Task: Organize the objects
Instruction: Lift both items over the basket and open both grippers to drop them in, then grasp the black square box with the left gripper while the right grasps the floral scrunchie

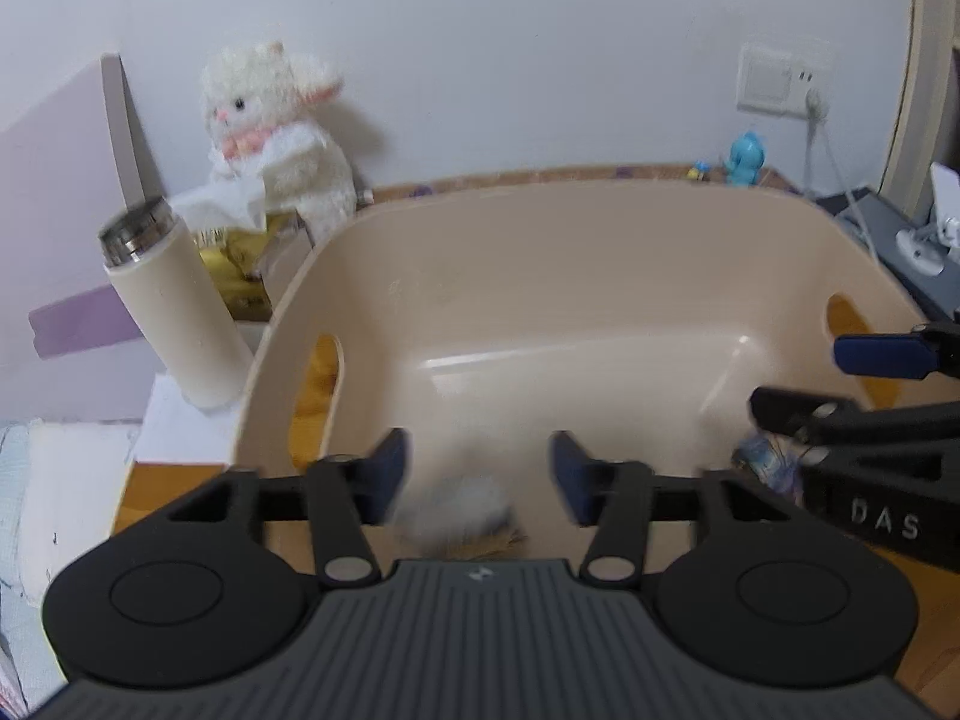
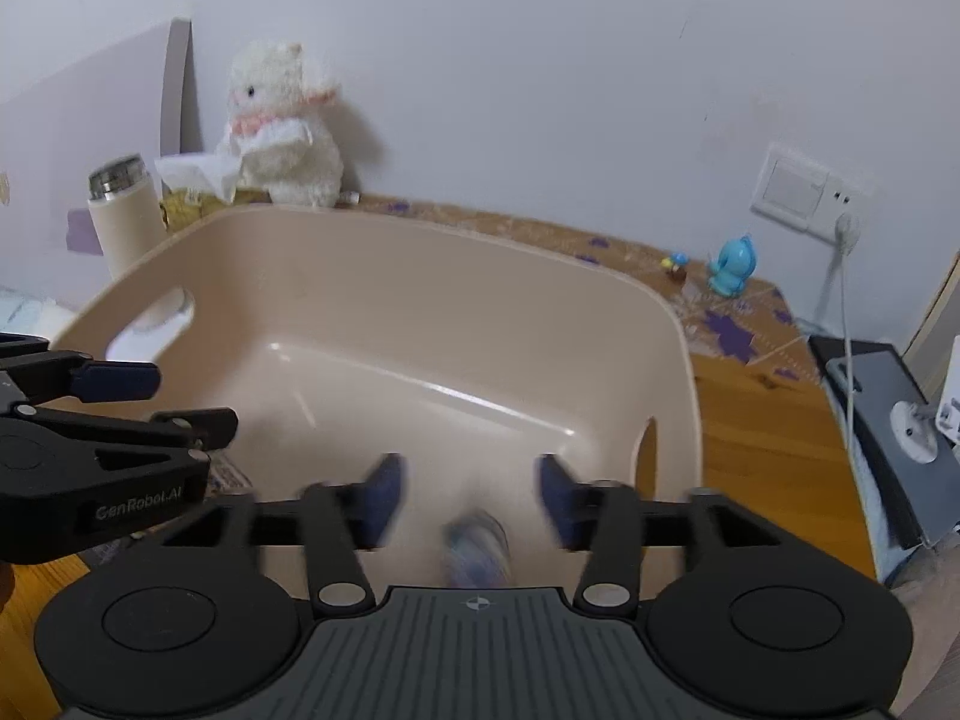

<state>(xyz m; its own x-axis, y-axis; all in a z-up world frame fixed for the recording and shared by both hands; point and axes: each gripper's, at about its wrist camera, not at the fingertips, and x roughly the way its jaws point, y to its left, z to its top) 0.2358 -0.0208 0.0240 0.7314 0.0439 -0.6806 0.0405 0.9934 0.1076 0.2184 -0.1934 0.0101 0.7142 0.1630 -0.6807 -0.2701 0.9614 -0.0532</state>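
Note:
A beige plastic bin [image 1: 600, 183] with handle cut-outs fills both views. My left gripper [image 1: 474, 468] hangs open over its near side, and a blurred grey fluffy thing [image 1: 462, 507] lies just below the jaws, touching neither pad. My right gripper [image 2: 468, 492] is open too, with a blurred blue-and-white thing [image 2: 477, 546] under it, clear of the pads. In the left wrist view the right gripper [image 1: 798, 381] reaches in from the right above a blue-white item [image 1: 765, 462]. The left gripper [image 2: 192, 399] enters the right wrist view from the left.
A cream flask [image 1: 174, 306] stands left of the bin, with a tissue box [image 1: 240, 264] and a white plush toy [image 1: 270, 132] behind it. A blue figurine [image 2: 729, 267] sits by the wall under a socket [image 2: 804, 189]. A grey device [image 2: 888, 420] lies at the right.

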